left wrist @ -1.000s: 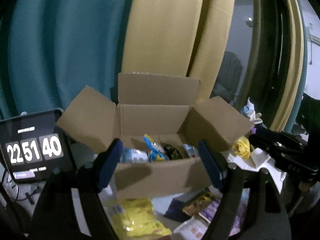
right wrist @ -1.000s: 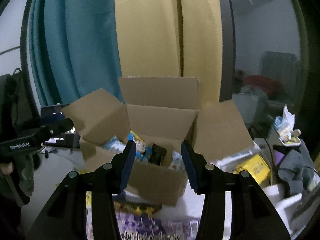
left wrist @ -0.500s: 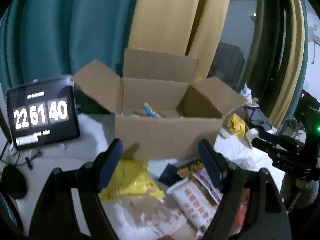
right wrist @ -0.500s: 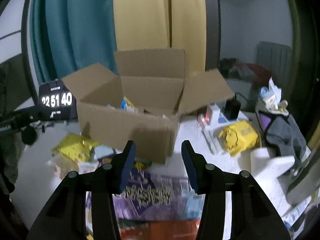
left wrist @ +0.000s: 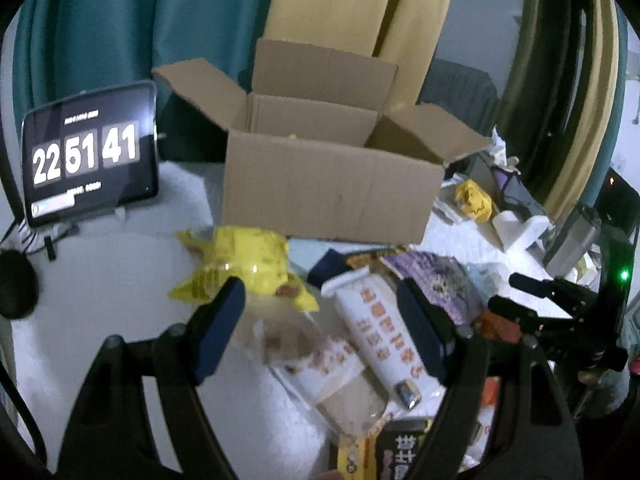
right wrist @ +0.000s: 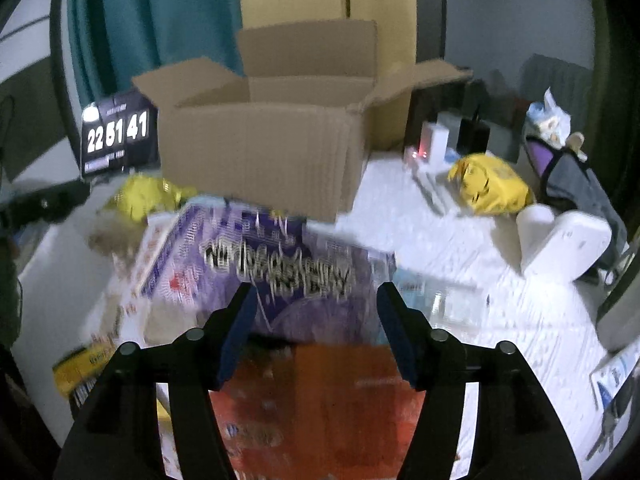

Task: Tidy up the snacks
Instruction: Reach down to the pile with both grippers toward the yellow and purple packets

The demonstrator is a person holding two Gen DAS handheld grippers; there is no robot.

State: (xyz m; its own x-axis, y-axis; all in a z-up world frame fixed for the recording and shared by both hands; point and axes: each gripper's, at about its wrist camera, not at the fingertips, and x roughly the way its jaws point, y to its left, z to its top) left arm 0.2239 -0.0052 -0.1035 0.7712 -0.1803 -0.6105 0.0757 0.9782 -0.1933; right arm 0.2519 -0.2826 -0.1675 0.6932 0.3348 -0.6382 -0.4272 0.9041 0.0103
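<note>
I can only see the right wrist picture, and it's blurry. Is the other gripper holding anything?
Observer: No. The left gripper is open and empty, hovering in front of the cardboard box.
Operator: What is lying under it?
Observer: A white packet with orange writing shows between its two fingers.
Operator: Is there anything near my own gripper that I can't see?
Observer: A small green light glows on dark gear just beyond the right gripper.
</note>
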